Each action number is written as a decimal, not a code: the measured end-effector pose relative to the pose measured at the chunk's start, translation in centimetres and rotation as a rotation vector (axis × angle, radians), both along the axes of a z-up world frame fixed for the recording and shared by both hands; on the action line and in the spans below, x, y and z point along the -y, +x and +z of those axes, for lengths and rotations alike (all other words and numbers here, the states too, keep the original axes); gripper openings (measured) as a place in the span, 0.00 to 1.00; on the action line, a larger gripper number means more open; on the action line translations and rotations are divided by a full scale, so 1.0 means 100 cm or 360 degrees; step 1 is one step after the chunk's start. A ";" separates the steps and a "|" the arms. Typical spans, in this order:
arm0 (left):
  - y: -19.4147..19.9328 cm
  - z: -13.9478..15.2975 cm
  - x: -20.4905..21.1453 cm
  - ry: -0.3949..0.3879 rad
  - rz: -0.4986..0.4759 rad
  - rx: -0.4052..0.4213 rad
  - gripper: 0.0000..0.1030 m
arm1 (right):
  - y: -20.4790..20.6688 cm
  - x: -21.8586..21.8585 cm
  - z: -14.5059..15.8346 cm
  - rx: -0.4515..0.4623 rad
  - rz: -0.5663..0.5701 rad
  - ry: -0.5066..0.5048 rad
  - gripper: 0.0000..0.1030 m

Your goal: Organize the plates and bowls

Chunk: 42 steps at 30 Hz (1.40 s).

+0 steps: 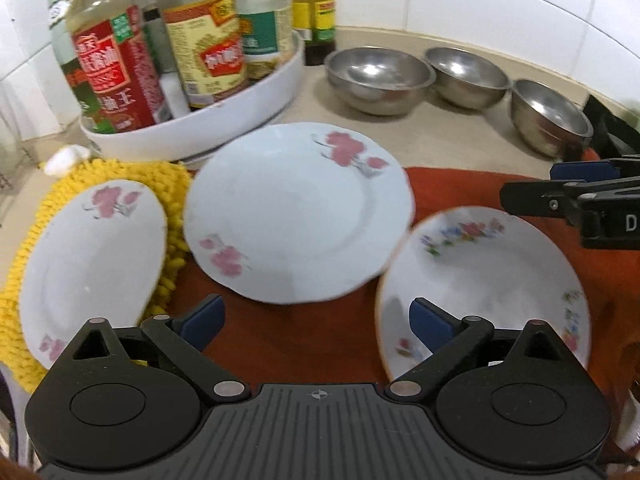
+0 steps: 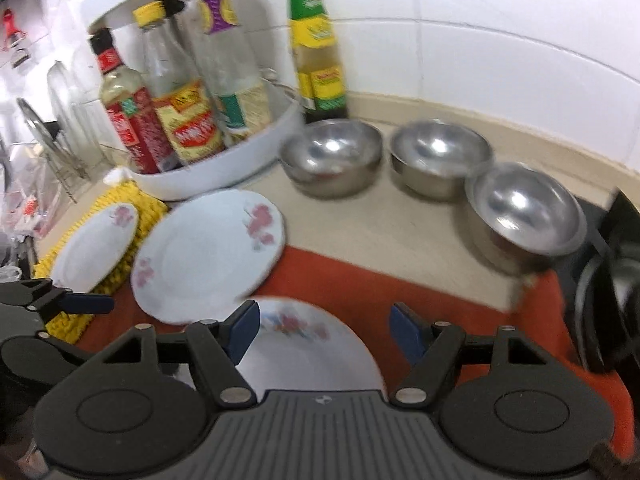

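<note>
Three white floral plates lie on the counter: a left plate (image 1: 92,264) on a yellow mat (image 1: 168,188), a middle plate (image 1: 298,212) and a right plate (image 1: 484,280) on a red cloth (image 1: 304,340). Three steel bowls (image 1: 378,80) (image 1: 466,76) (image 1: 550,120) stand in a row behind. My left gripper (image 1: 316,320) is open and empty, above the cloth between the middle and right plates. My right gripper (image 2: 324,330) is open and empty, just above the right plate (image 2: 308,352). The right gripper also shows in the left wrist view (image 1: 560,188).
A white turntable tray (image 1: 224,120) holds several sauce bottles at the back left. Another bottle (image 2: 318,48) stands against the tiled wall. A dish rack (image 2: 52,152) is far left. A black stove (image 2: 608,292) sits at the right edge.
</note>
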State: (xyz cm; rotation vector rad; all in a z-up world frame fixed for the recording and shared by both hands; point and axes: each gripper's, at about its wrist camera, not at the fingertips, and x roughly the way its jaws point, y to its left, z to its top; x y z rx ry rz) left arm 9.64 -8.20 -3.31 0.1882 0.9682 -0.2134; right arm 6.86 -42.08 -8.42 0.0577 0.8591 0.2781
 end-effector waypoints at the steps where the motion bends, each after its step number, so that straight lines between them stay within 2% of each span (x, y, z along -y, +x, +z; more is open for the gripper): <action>1: 0.003 -0.001 -0.002 -0.0003 0.0008 -0.0002 0.98 | 0.004 -0.005 0.000 0.0001 0.0017 -0.0009 0.66; 8: 0.021 -0.010 -0.011 -0.0043 0.0060 -0.0053 0.98 | 0.037 -0.033 -0.002 0.0033 0.0134 -0.0051 0.66; 20: 0.040 -0.016 -0.012 -0.0097 0.0096 -0.0096 0.99 | 0.083 -0.055 -0.022 -0.0041 0.0264 -0.0074 0.66; 25: 0.044 -0.016 -0.008 -0.0077 0.0092 -0.0068 1.00 | 0.093 -0.055 -0.031 -0.0076 0.0288 -0.0063 0.66; 29: 0.046 -0.013 0.000 -0.0242 -0.0013 -0.0120 0.98 | 0.099 -0.052 -0.038 -0.0129 0.0281 -0.0023 0.66; 32: 0.043 -0.013 0.008 -0.0228 -0.0057 -0.0127 0.98 | 0.100 -0.048 -0.040 -0.0147 0.0264 0.0002 0.66; 35: 0.038 -0.009 -0.010 -0.0246 0.0036 -0.0109 0.98 | 0.100 -0.044 -0.038 -0.0137 0.0245 0.0007 0.66; 38: 0.034 -0.009 -0.034 -0.0312 0.0133 -0.0160 0.98 | 0.100 -0.045 -0.037 -0.0123 0.0267 0.0010 0.66; 42: 0.036 -0.017 -0.038 -0.0383 0.0140 -0.0228 0.98 | 0.107 -0.050 -0.044 -0.0138 0.0305 0.0012 0.66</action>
